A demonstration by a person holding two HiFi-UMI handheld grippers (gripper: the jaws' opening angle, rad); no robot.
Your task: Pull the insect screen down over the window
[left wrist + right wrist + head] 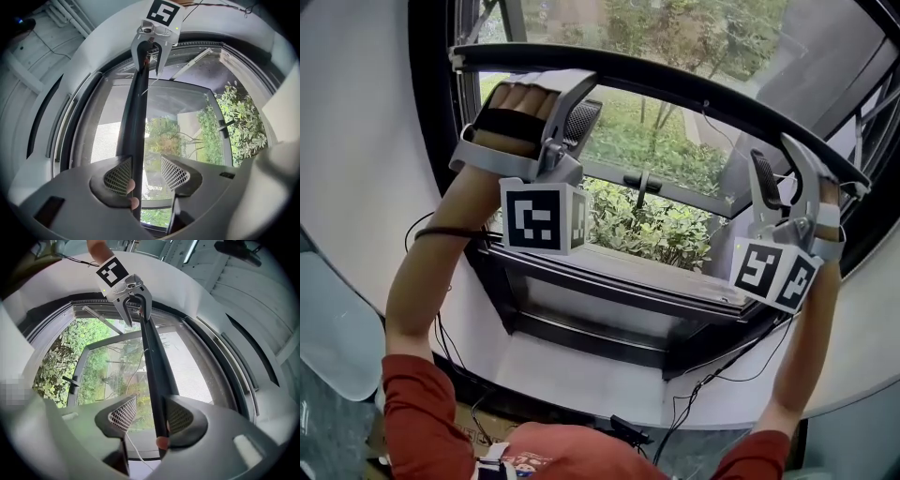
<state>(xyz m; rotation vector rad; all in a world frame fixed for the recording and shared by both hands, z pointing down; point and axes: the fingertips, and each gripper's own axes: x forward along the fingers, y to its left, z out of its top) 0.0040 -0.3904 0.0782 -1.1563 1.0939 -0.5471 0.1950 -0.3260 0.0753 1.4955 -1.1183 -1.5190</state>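
- Two hand-held grippers are reaching up to one dark screen bar (675,89). The left hand-held gripper (579,105) is sitting near the bar's left end and the right hand-held gripper (780,169) near its right end.
- Each is carrying one black-and-white marker cube: the left cube (542,217) and the right cube (773,272).
- The left hand-held gripper's jaws are standing apart. The bar is lying along its left pad (119,172), with open room before the other pad.
- The right hand-held gripper's jaws are also standing apart. The bar is resting against its right pad (180,418), well clear of the left one.
- All four pads are showing a raised grid texture.
- The bar is running smooth and slim across the top of the window frame (581,281), with pale fine mesh (192,366) showing beyond it.
- Below the bar the opening is standing uncovered down to the white sill (581,366), and leafy shrubs (647,225) are showing outside.
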